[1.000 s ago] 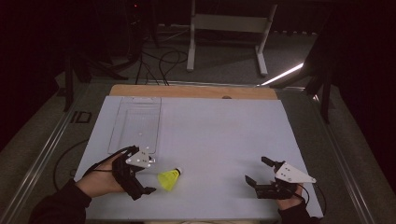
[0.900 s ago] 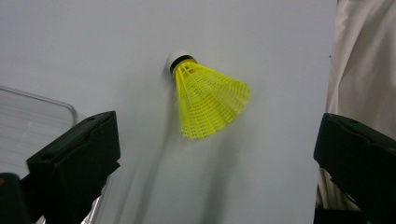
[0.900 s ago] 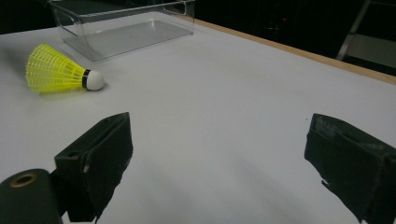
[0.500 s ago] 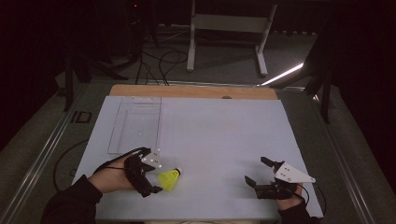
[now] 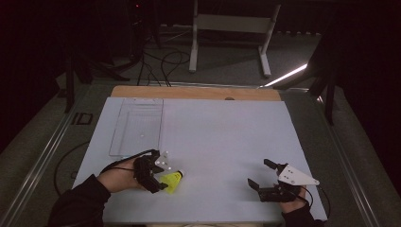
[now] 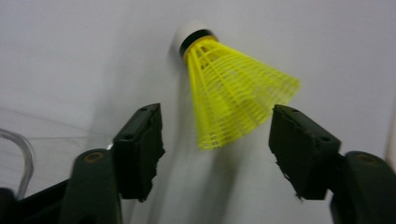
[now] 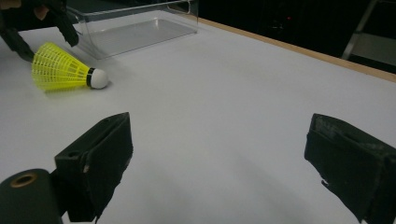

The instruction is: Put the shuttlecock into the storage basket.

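A yellow shuttlecock with a white cork tip lies on its side on the white table top. My left gripper has reached it from the left. In the left gripper view the mesh skirt sits between the two black pads, with a gap on each side. The jaws have just been closing and are not pressing on it. My right gripper rests near the front right edge, open and empty. In the right gripper view the shuttlecock lies far off at the upper left.
A clear plastic tray stands empty at the back left of the table, just beyond the left hand; it also appears in the right gripper view. A wooden strip runs along the far edge. Dark floor, cables and a stand lie behind.
My left gripper moved right and down from beside the tray to the shuttlecock, and its jaws narrowed around the skirt. The right gripper stayed still.
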The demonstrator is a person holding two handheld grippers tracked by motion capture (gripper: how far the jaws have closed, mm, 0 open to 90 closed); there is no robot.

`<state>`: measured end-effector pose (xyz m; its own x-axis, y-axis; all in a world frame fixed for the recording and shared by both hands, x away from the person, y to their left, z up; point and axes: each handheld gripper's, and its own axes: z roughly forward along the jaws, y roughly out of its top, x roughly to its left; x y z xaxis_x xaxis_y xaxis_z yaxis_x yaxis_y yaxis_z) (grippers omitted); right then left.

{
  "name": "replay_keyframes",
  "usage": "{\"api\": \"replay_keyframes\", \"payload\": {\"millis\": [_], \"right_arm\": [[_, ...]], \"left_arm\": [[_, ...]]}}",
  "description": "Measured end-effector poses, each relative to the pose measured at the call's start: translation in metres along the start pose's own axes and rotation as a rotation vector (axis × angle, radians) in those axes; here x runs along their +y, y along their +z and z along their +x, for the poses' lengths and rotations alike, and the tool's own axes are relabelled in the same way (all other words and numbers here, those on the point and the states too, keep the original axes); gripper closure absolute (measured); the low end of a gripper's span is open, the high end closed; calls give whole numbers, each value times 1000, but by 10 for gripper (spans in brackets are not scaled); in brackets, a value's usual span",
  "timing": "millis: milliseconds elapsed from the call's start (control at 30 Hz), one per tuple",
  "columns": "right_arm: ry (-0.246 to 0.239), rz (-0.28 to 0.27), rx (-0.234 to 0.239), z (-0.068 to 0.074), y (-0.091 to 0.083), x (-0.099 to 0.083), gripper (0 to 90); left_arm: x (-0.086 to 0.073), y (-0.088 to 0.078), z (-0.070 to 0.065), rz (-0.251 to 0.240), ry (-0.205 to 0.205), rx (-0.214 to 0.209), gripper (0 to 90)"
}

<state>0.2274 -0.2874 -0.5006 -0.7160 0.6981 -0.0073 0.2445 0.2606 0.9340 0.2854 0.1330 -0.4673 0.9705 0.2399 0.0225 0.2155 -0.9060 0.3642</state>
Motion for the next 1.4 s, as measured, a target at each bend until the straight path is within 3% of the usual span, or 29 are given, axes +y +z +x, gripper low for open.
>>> {"api": "replay_keyframes", "payload": {"millis": [233,700,1033,1133,1300,1400], "right_arm": [[1,2,2,0,0,0,77],[2,3,6,0,0,0,77],[2,6,5,0,0,0,77],[1,7,2,0,0,0,77],[1,7,2,0,0,0,77],[0,7,2,0,0,0,77]], "left_arm": [[8,10,0,61,32,15,517],[19,25,1,161,66,-29,716],[22,28,2,169,53,-40,890],[24,28,2,179,38,-49,898],[29,25,-2,229,21,-106,900],[31,23,-3,213,27,-109,900]]}}
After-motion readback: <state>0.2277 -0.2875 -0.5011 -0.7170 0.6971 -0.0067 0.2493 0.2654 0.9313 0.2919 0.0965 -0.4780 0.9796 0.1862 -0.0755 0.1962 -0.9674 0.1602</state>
